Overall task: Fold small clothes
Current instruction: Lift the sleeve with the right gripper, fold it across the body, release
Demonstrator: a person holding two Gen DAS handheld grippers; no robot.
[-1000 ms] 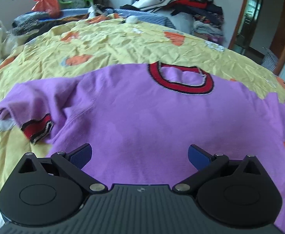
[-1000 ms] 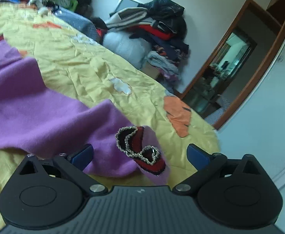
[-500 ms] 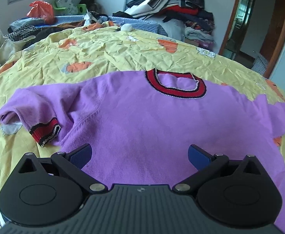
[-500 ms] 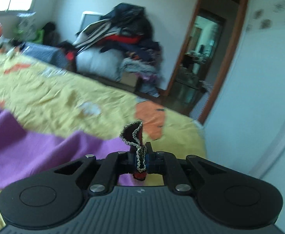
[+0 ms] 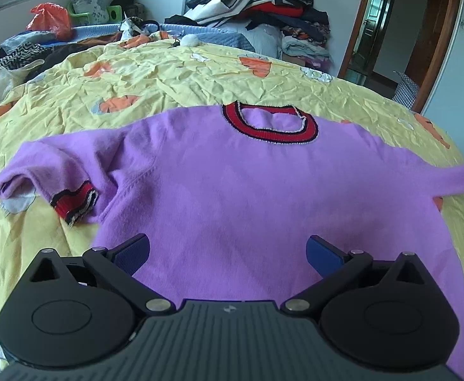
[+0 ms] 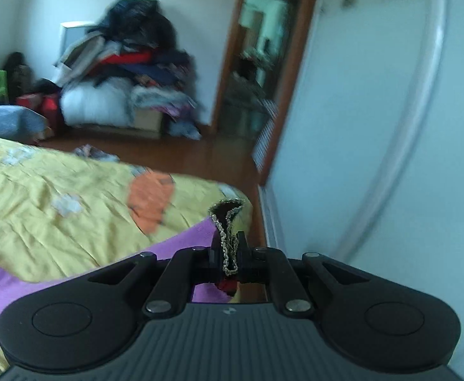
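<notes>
A small purple sweater [image 5: 232,190] with a red and black collar [image 5: 270,120] lies spread on the yellow bedspread [image 5: 168,82]. Its left sleeve is folded under, with the striped cuff [image 5: 76,201] showing. My left gripper [image 5: 228,252] hovers open over the sweater's lower part, nothing between its fingers. The right sleeve [image 5: 460,179] rises off the bed toward the right edge. In the right wrist view my right gripper [image 6: 228,254] is shut on that sleeve's red and black cuff [image 6: 227,222], whose beaded edge sticks up between the pads, purple sleeve [image 6: 181,241] trailing left.
A tall pile of clothes [image 5: 263,3] stands against the far wall beyond the bed. An orange bag [image 5: 52,19] and bedding sit at the back left. A wooden door frame [image 6: 232,73] and a white wall [image 6: 374,127] lie to the right, past the bed's edge.
My right gripper closed on the right sleeve's cuff and lifted it off the bed, rolling as it rose. The left gripper drew back slightly; more of the sweater shows.
</notes>
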